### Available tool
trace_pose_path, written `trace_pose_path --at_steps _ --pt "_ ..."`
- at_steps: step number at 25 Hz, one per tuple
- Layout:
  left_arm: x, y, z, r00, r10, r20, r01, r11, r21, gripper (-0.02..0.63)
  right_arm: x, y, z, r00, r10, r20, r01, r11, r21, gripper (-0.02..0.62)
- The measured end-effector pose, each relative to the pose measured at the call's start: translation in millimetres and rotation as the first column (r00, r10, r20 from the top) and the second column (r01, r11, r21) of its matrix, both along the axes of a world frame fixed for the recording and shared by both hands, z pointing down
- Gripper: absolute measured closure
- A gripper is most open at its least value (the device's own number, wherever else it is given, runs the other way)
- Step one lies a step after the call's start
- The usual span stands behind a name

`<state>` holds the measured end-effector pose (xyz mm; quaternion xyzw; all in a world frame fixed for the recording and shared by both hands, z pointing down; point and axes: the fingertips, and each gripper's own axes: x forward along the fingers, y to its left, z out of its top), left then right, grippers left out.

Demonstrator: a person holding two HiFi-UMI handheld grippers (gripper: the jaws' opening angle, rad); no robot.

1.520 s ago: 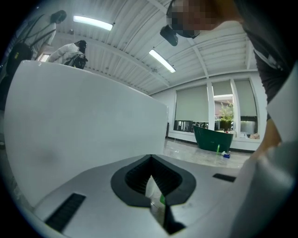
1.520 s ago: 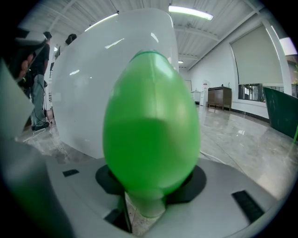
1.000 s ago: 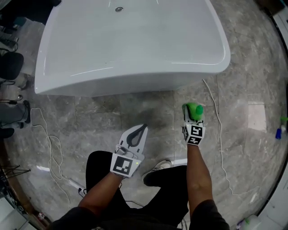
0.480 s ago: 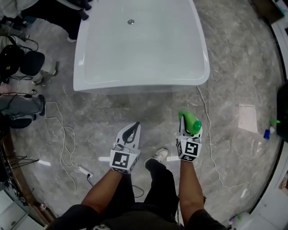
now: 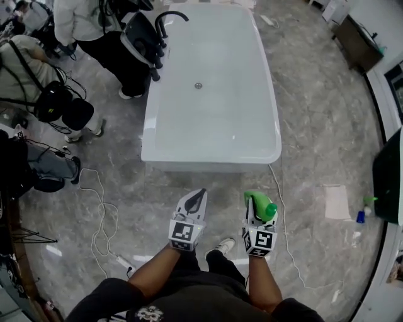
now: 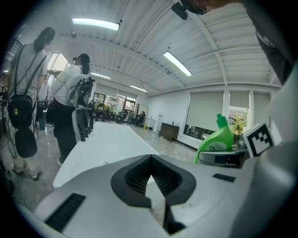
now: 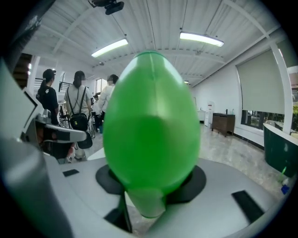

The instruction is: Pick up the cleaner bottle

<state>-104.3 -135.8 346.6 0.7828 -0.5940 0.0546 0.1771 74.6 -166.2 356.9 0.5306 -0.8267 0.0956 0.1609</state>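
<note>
The green cleaner bottle [image 5: 262, 205] is held off the floor in my right gripper [image 5: 255, 202], which is shut on it. In the right gripper view the bottle [image 7: 151, 125] fills the middle, and the black pads [image 7: 198, 179] press on its sides. In the left gripper view the bottle [image 6: 218, 139] shows at the right, upright with its cap up. My left gripper [image 5: 193, 195] hangs beside it to the left, with its jaws together and nothing in them [image 6: 151, 179]. Both grippers point toward the white bathtub [image 5: 211, 135].
The long bathtub, with a black tap [image 5: 169, 17] at its far end, stands ahead on the grey marble floor. Several people stand at the far left [image 5: 82, 25]. White cables [image 5: 101, 210] and a power strip [image 5: 121, 260] lie left. Small bottles [image 5: 363, 212] stand at the right.
Both grippers have risen well above the floor, the green bottle still in the right one. The bathtub now looks smaller and farther, and more of the room shows.
</note>
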Motion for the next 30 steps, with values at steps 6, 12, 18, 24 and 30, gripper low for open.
trace_pose_path --at_steps 6,12,18,24,30 --pt "-32 1 -64 1.0 -0.013 0.016 0.012 0.998 0.057 0.604 -41 4 -71 0.997 -0.074 0.007 0.073 0.993 0.09 0.402" --pt "-43 10 -118 0.996 -0.08 0.04 0.075 0.991 0.106 0.604 -59 8 -118 0.989 -0.139 0.057 0.13 0.982 0.134 0.402" --pt "-28 12 -152 0.988 -0.15 0.02 0.144 0.974 0.176 0.604 -48 -3 -151 0.977 -0.201 0.065 0.185 0.963 0.195 0.402" --pt "-11 22 -155 0.982 -0.186 0.027 0.18 0.972 0.151 0.604 -35 -2 -167 0.969 -0.247 0.034 0.235 0.95 0.205 0.402" --pt "-4 21 -166 0.977 -0.212 0.026 0.204 0.962 0.18 0.604 -33 -6 -169 0.964 -0.263 0.047 0.25 0.948 0.197 0.402"
